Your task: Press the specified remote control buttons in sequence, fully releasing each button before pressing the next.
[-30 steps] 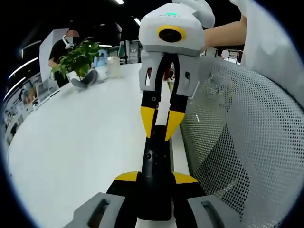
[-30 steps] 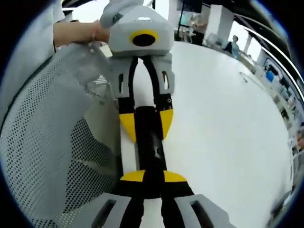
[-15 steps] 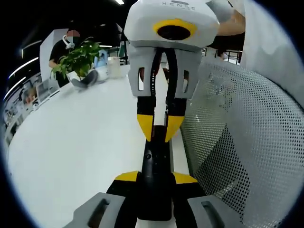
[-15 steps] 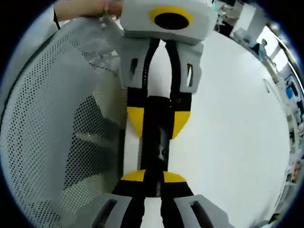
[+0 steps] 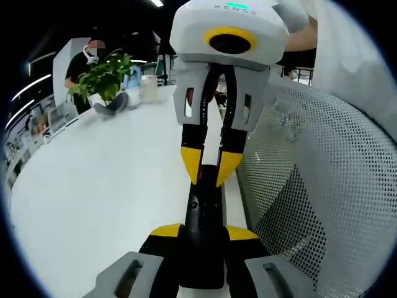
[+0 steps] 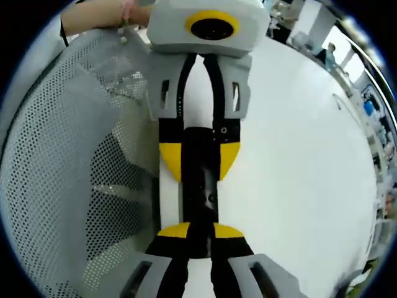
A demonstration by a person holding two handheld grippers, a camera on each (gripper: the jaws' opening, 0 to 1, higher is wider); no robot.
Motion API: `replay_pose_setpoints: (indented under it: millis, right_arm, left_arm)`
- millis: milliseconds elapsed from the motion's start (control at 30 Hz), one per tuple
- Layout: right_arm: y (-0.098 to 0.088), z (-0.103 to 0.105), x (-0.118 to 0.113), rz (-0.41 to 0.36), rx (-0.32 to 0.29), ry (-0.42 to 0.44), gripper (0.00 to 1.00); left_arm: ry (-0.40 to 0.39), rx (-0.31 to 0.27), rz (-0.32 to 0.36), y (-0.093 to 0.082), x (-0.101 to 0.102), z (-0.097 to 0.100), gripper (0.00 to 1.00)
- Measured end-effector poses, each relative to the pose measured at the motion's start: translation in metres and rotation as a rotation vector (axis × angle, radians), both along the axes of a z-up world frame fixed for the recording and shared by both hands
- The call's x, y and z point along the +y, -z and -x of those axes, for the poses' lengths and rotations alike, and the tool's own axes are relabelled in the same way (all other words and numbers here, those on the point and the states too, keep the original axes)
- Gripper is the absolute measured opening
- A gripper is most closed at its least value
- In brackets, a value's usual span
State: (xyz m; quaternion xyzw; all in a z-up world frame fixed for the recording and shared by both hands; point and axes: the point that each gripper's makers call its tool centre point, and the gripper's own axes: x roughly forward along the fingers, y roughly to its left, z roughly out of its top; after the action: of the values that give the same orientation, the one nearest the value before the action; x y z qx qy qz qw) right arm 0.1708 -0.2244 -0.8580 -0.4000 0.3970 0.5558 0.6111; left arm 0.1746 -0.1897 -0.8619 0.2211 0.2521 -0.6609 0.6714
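Observation:
A slim black remote (image 5: pixel 201 217) lies lengthwise above the white table's edge, and my left gripper (image 5: pixel 203 233) is shut on its near end. My right gripper (image 5: pixel 209 177) comes down from the top of the left gripper view, its yellow fingertips (image 5: pixel 192 164) nearly together on the remote's far end. In the right gripper view the remote (image 6: pixel 200 186) runs up from my right gripper (image 6: pixel 201 231) to the left gripper (image 6: pixel 198 158), which clamps its other end. The remote's buttons are too dark to make out.
The white table (image 5: pixel 99 186) spreads wide to one side. A grey mesh chair back (image 5: pixel 322 186) stands close along the other side of the remote, also seen as mesh (image 6: pixel 68 161). A potted plant (image 5: pixel 102 77) sits far back. A person's hand (image 6: pixel 99 15) holds the left gripper.
The right gripper's body has swung closer and stands more steeply over the remote, while its tips stay at the far end. The left gripper keeps its hold.

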Motion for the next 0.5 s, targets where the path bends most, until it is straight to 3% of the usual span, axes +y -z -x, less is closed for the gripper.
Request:
replay_pose_setpoints:
  millis: [167,500]
  right_arm:
    - [-0.0015,0.0001,-0.0007,-0.112,-0.021,0.032,0.09]
    - [-0.0019,-0.0007,0.0043,-0.120,-0.003,-0.016,0.08]
  left_arm:
    - [0.000,0.001,0.001,-0.0001,0.0000,-0.0001,0.25]
    - [-0.001,0.003,0.003,-0.0001,-0.0002,-0.0003,0.25]
